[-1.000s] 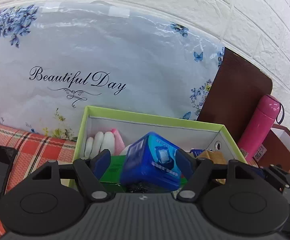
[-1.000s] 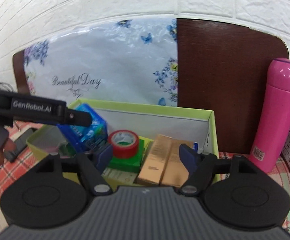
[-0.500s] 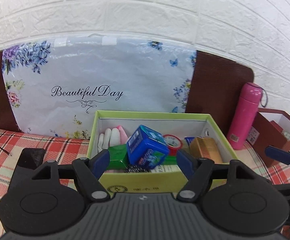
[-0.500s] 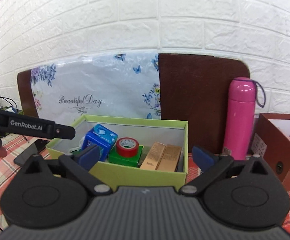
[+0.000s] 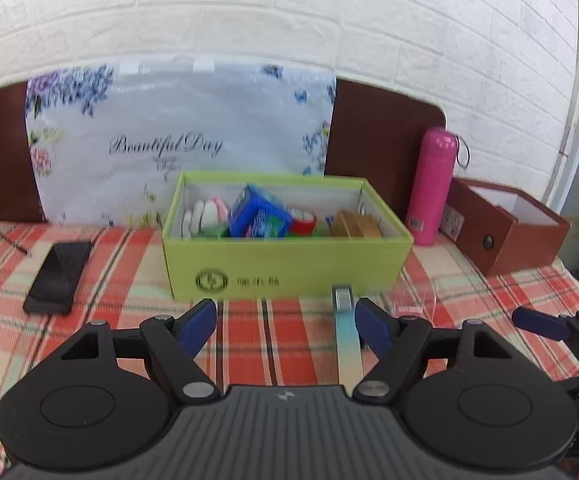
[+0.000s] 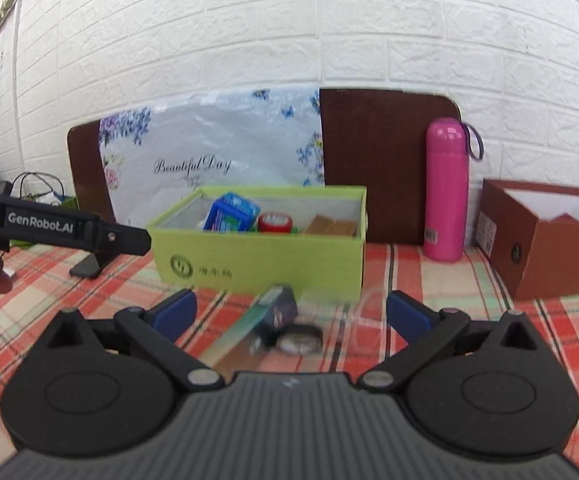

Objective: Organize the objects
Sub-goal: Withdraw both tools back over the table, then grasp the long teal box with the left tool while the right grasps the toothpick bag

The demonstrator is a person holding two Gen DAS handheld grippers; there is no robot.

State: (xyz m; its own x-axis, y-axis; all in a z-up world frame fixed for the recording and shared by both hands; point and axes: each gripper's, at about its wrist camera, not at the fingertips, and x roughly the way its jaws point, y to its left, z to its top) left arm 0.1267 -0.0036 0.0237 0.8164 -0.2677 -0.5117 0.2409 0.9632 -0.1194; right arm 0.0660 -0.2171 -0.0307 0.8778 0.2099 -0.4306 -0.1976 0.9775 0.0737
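Note:
A green box point(image 5: 285, 264) stands on the plaid cloth and holds a blue packet point(image 5: 258, 216), red tape point(image 5: 303, 219), gold boxes point(image 5: 355, 224) and white items. It also shows in the right wrist view point(image 6: 261, 258). In front of it lie a teal toothbrush point(image 5: 347, 336), a clear plastic piece point(image 5: 411, 300) and a small dark round thing point(image 6: 299, 338). My left gripper point(image 5: 285, 326) is open and empty, back from the box. My right gripper point(image 6: 289, 314) is open and empty above the toothbrush point(image 6: 249, 324).
A black phone point(image 5: 59, 276) lies left of the box. A pink bottle point(image 5: 431, 186) and a brown open box point(image 5: 509, 226) stand at the right. A floral bag point(image 5: 177, 140) leans on a brown board against the white brick wall.
Both grippers have pulled back from the green box and away from the wall. The blue packet, earlier between my left fingers, now rests in the box.

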